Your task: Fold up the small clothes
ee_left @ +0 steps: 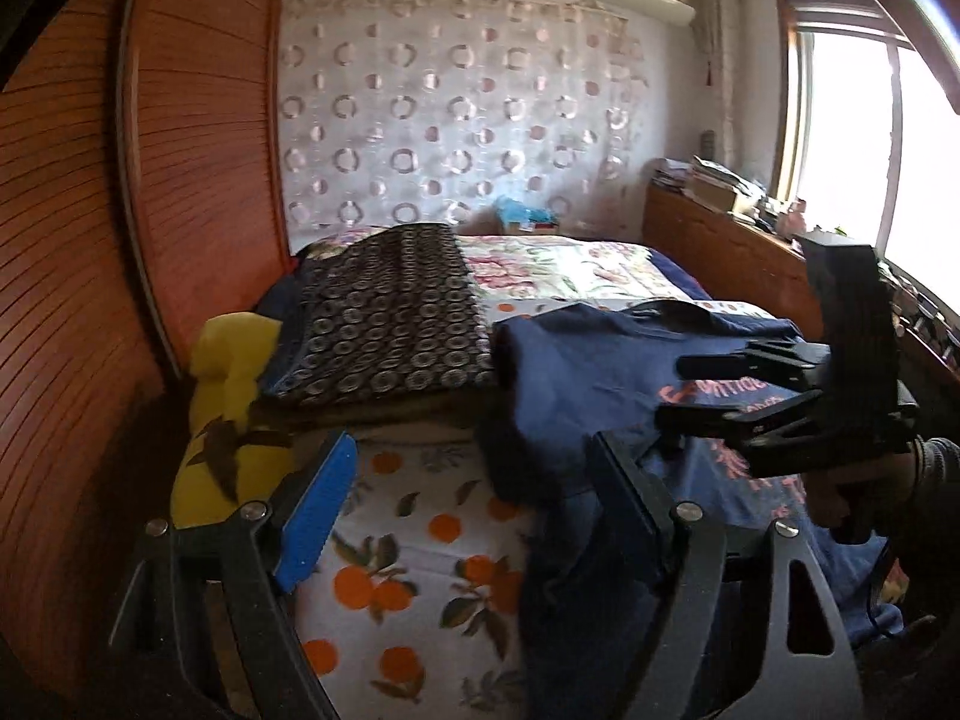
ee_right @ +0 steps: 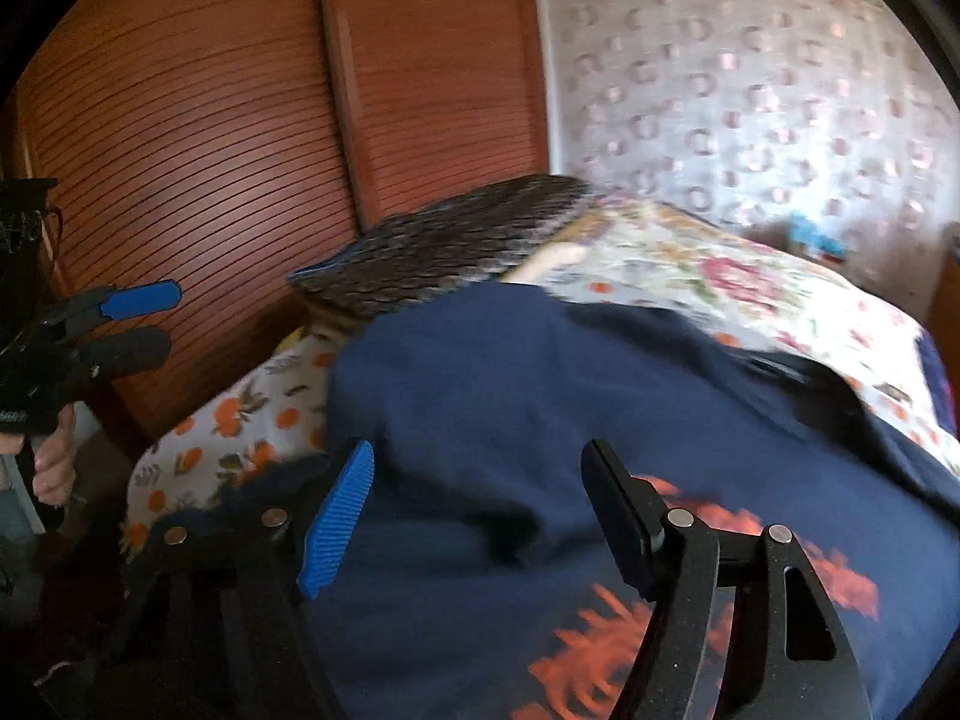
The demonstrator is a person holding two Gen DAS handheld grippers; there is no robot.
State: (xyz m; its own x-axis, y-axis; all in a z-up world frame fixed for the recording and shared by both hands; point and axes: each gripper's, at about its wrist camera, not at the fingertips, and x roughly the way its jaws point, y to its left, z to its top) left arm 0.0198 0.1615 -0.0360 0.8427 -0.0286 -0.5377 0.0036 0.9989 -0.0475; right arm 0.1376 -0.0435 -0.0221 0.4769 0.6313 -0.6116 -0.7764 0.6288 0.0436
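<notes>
Lying rumpled on the bed (ee_left: 420, 546), navy shirt (ee_left: 600, 372), long axis unclear.

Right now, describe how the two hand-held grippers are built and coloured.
Both grippers look alike: black frames with cut-out linkage arms joined by round silver pins. The left gripper has one finger faced with a ribbed blue pad and one plain black finger. The right gripper shows the same blue pad and a black finger. A hand grips a black handle.
</notes>
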